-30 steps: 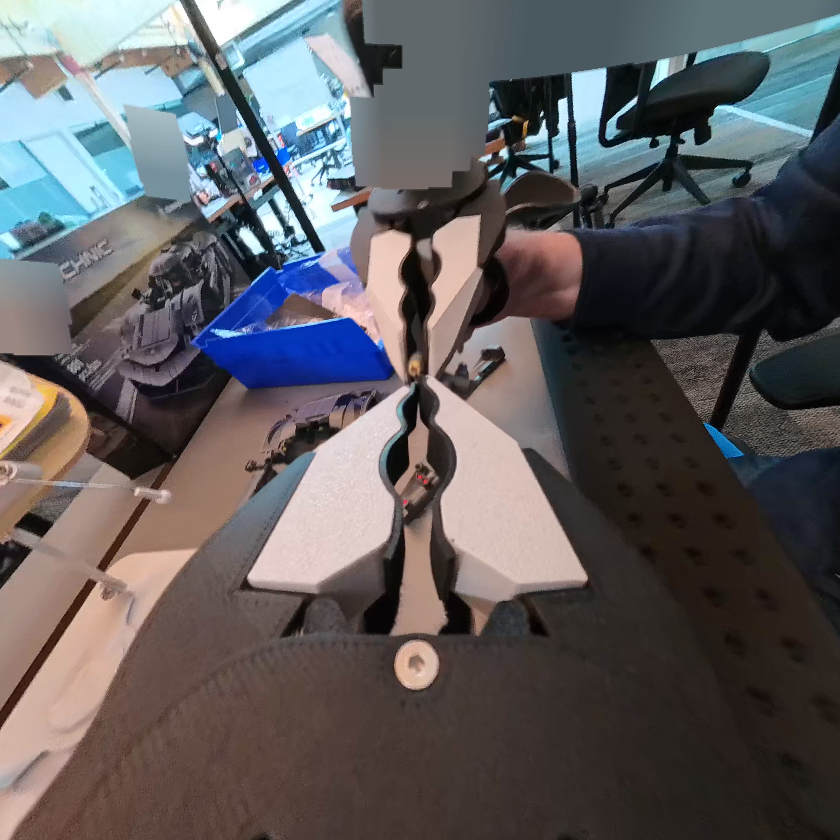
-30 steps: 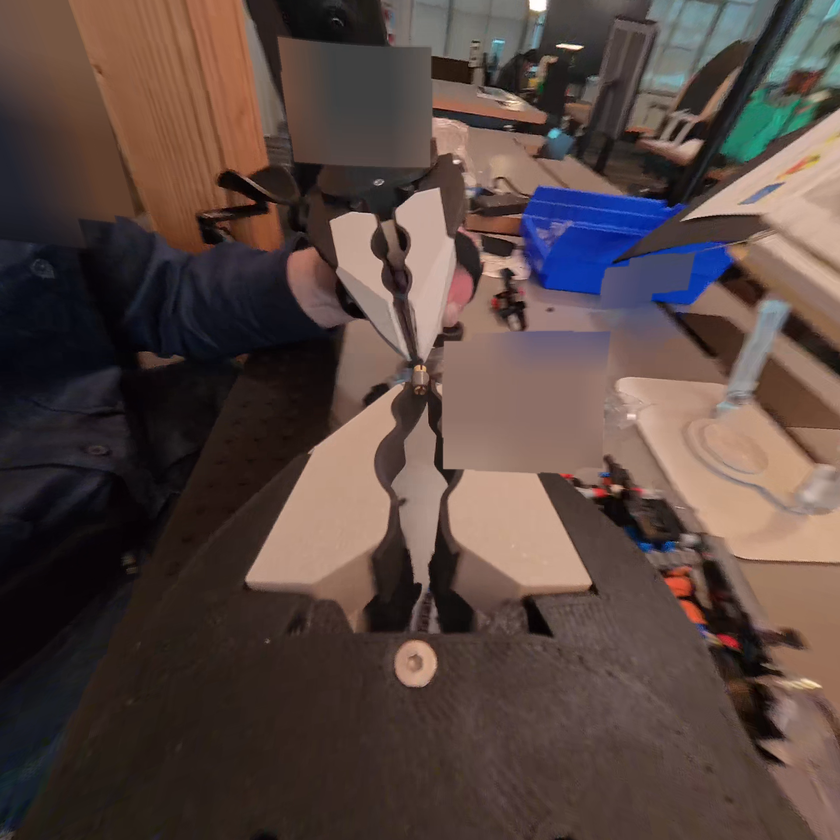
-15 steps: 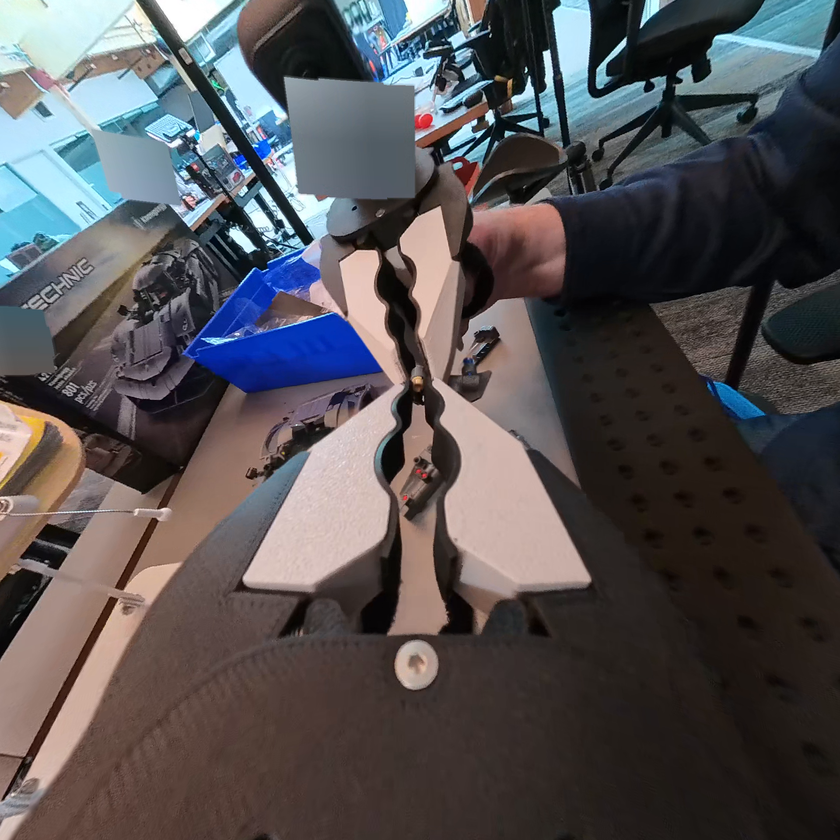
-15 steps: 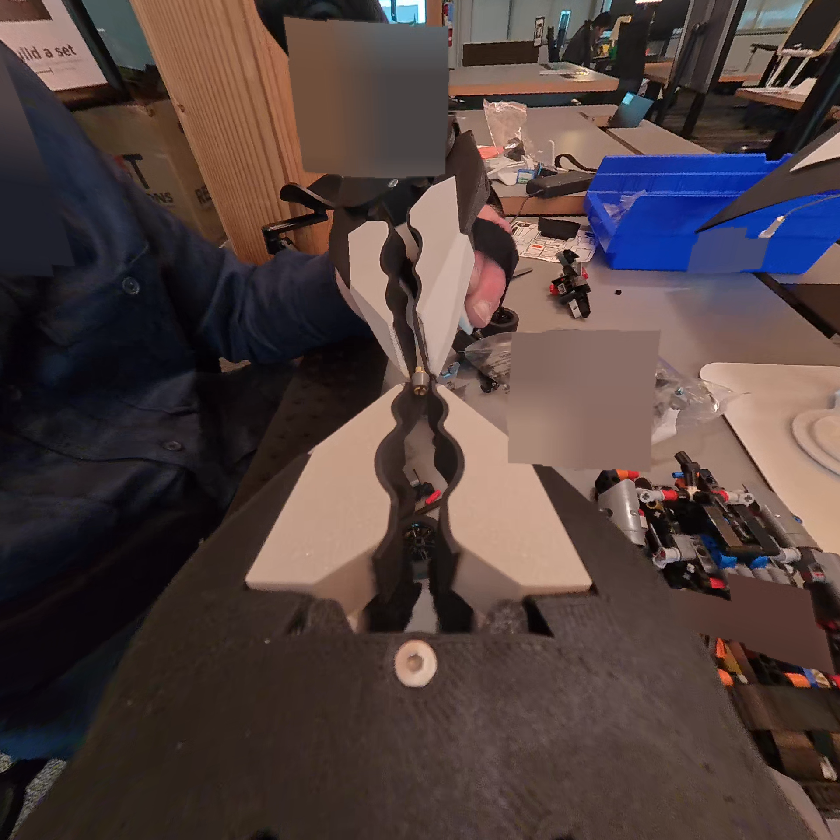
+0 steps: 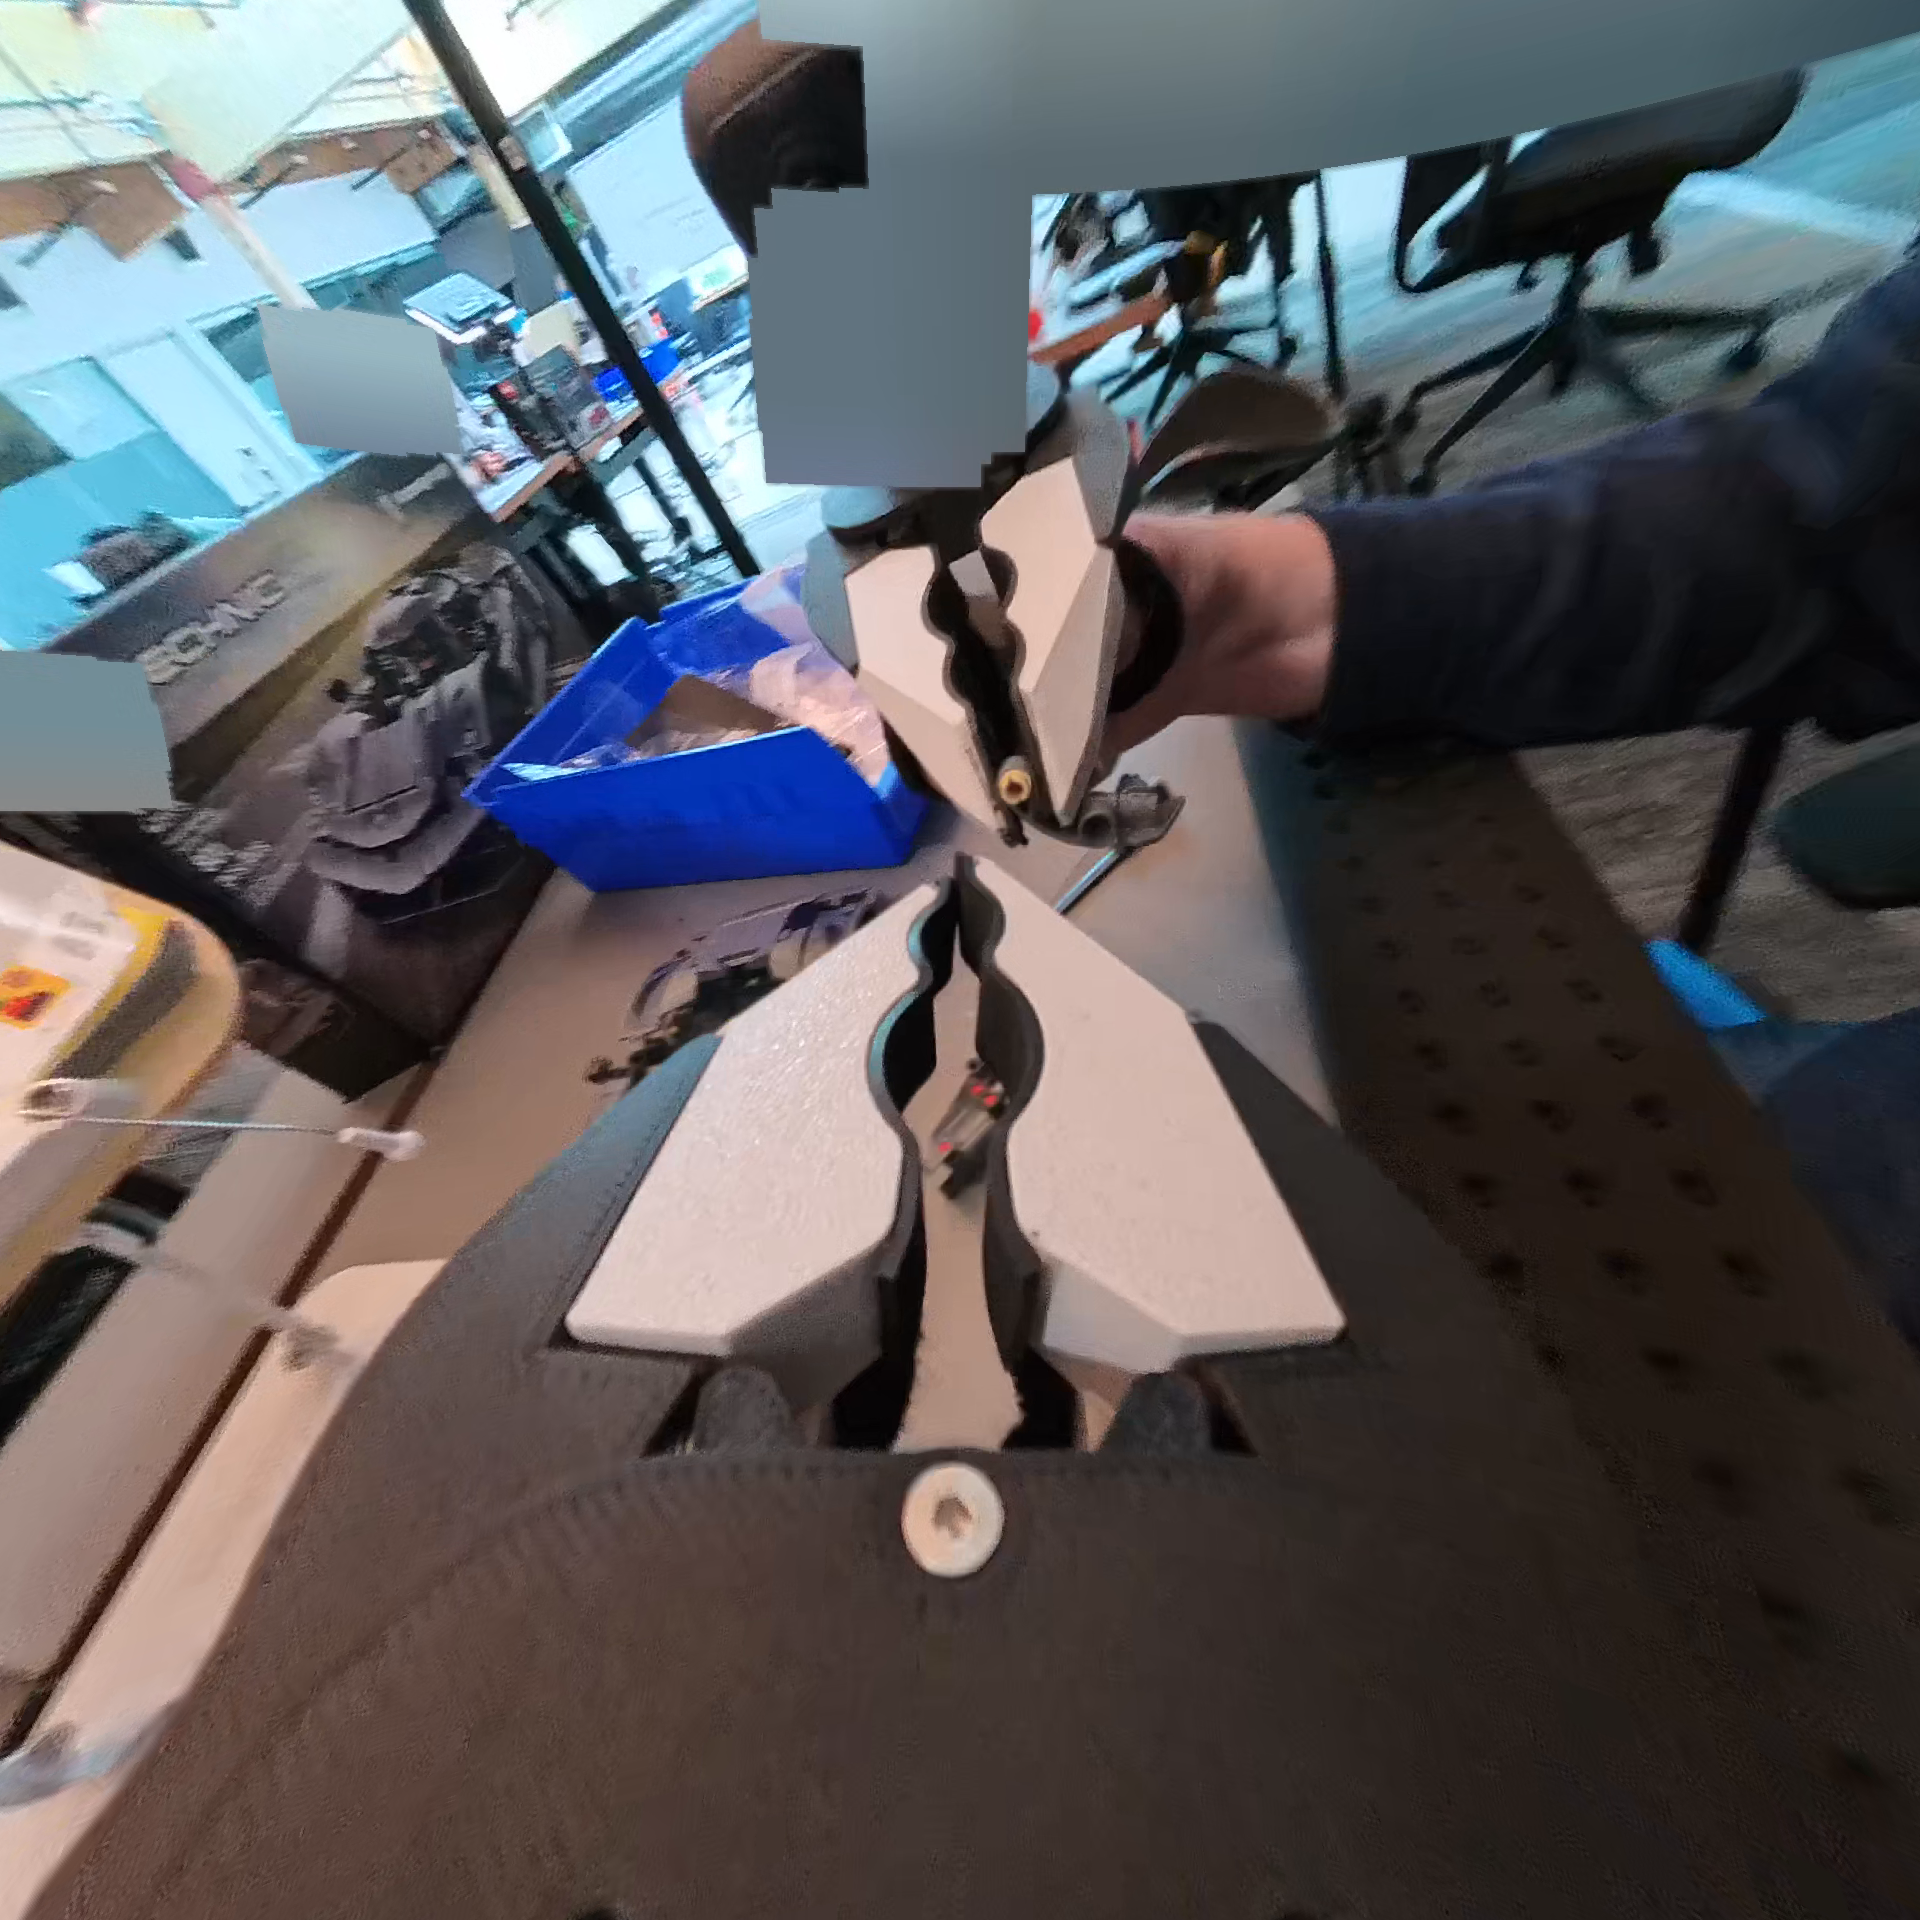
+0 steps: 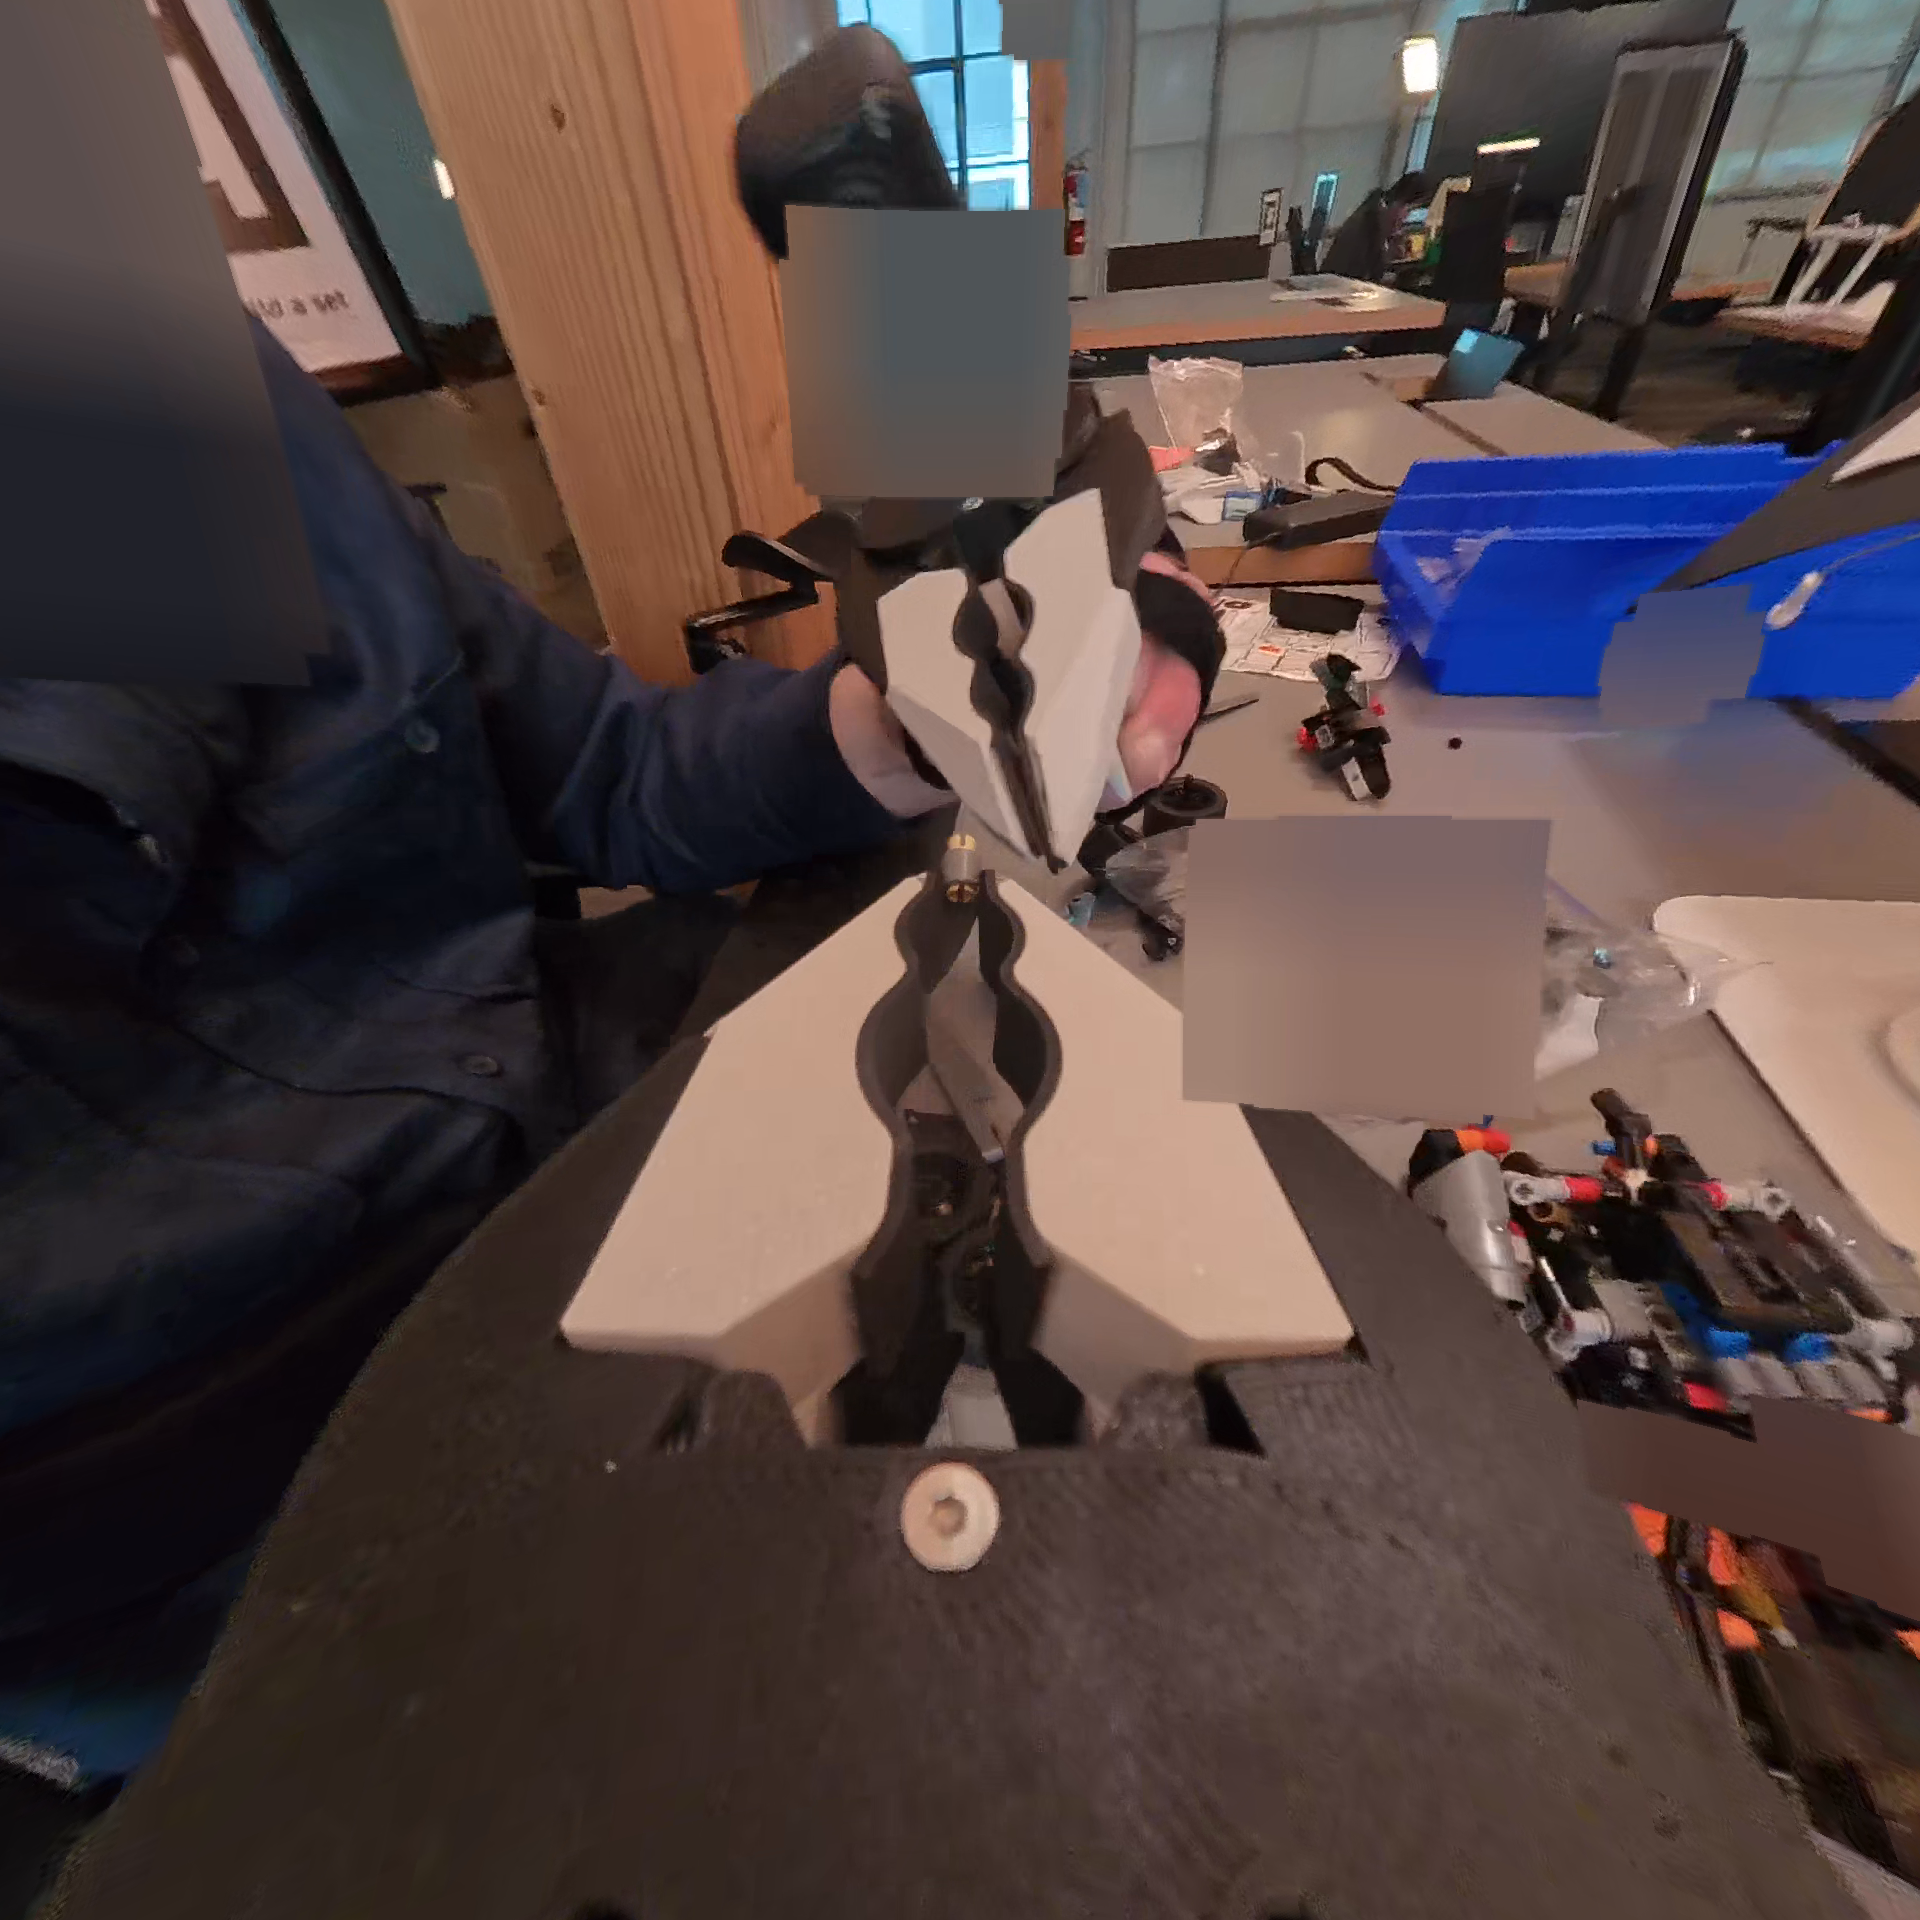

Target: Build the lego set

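Observation:
My right gripper (image 6: 961,883) is shut on a small grey and tan pin (image 6: 961,862), held up over the table edge. It also shows in the left wrist view (image 5: 1023,821), with the pin (image 5: 1013,784) at its tips. My left gripper (image 5: 956,894) is shut with nothing visible between its tips. It faces the right gripper tip to tip, a short gap apart, and shows in the right wrist view (image 6: 1044,852). A partly built lego model (image 6: 1662,1278) lies on the grey table at the right.
A blue bin (image 5: 686,790) and the set's dark box (image 5: 343,727) stand at the far side. A small black and red subassembly (image 6: 1345,727), a black wheel (image 6: 1184,800) and plastic bags lie on the table. A black perforated board (image 5: 1558,1039) covers the near side. A white pad (image 6: 1818,1018) lies at the right. Only a small space, under 4 cm, lies between the two pairs of fingers.
The two grippers' tips met at the pin before. Now they have drawn apart, and the pin stays in the right gripper.

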Motion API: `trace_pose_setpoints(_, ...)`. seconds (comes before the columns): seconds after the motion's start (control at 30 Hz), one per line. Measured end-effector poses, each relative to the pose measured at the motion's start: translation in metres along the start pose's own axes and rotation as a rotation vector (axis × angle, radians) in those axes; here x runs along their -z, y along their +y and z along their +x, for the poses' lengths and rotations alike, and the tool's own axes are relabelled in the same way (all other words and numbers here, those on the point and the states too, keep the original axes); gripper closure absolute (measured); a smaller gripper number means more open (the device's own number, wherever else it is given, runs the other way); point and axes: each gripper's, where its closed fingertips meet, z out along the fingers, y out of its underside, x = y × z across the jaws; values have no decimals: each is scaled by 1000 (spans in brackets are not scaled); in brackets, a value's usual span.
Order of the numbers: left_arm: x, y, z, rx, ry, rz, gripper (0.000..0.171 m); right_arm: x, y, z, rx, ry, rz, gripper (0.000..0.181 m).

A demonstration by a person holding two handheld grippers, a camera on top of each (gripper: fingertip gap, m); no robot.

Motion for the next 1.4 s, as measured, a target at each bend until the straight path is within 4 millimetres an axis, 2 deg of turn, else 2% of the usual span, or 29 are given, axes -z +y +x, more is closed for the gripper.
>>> trace_pose_setpoints(0.1, -5, 2, 3, -6, 8, -11, 169, 0, -1, 7, -15, 31, 20, 177)
trace_pose_setpoints(0.17, -7, 6, 1, 16, 6, -33, 157, 2, -7, 10, 5, 55, 52, 177)
trace_pose_setpoints(0.27, -11, 13, 0, 88, 24, -59, 152, 4, -9, 18, 71, 138, 51, 177)
trace_pose_setpoints(0.43, -19, 14, 3, 194, 69, -51, 144, 2, -11, 25, 200, 255, 33, 177)
trace_pose_setpoints(0.57, -23, 10, 1, 303, 84, -18, 148, -4, -9, 29, 329, 351, -27, 177)
trace_pose_setpoints(0.67, -22, 9, 1, 336, 99, -2, 154, -6, -12, 29, 356, 375, -28, 178)
trace_pose_setpoints(0.83, -21, 9, -4, 353, 79, -1, 163, -5, -15, 28, 310, 357, 1, 177)
trace_pose_setpoints(1.07, -19, 11, -9, 132, -47, -81, 164, -1, -16, 25, 30, 188, 96, 175)
trace_pose_setpoints(1.17, -21, 6, -9, 190, -22, -37, 158, 4, -20, 31, -52, 180, 166, 176)
trace_pose_setpoints(1.27, -17, 0, -18, 239, -50, 21, 153, 6, -21, 39, -164, 157, 244, 177)
trace_pose_setpoints(1.4, -16, 6, -20, 271, -51, -1, 153, 3, -19, 43, -158, 191, 238, 177)
